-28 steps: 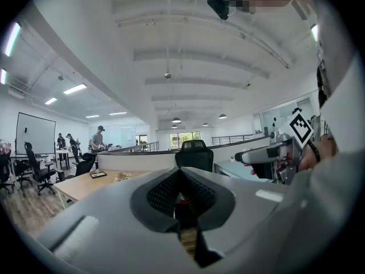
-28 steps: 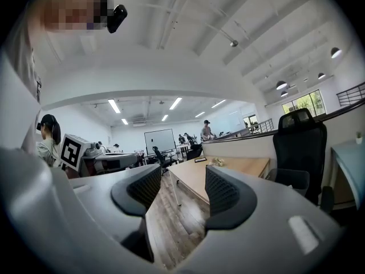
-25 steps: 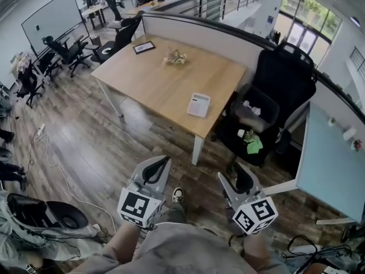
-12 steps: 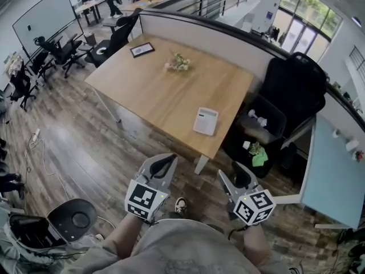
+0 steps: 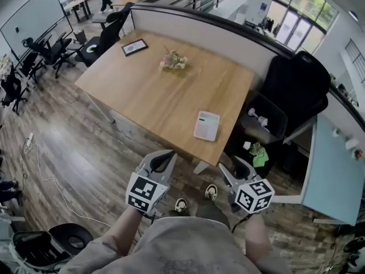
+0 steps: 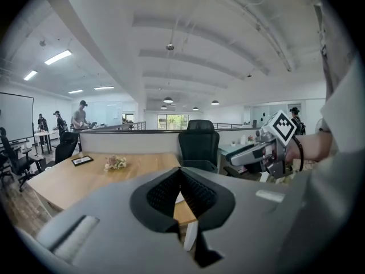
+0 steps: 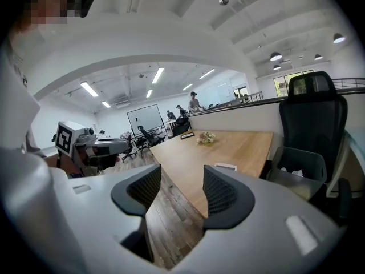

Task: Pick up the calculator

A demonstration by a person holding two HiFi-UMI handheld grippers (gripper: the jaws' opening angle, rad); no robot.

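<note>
The calculator (image 5: pixel 206 125), a flat white slab, lies near the front right corner of the wooden table (image 5: pixel 154 96). In the right gripper view the calculator (image 7: pixel 226 166) shows just past the right pad, on the table edge. Both grippers hang in front of my body, short of the table and over the floor. My left gripper (image 5: pixel 163 158) is shut, its black pads meeting at the tip (image 6: pixel 180 172), with nothing in it. My right gripper (image 5: pixel 240 165) is open, a wide empty gap (image 7: pixel 181 174) between its pads.
A small bunch of flowers (image 5: pixel 173 60) and a dark framed tablet (image 5: pixel 134 47) lie far back on the table. A black office chair (image 5: pixel 296 84) and a dark bin (image 5: pixel 259 119) stand right of the table. A light blue desk (image 5: pixel 336 170) is at far right.
I have come closer to the table; the calculator now lies nearer to both grippers. The grippers keep their place before my body, left shut and right open as before.
</note>
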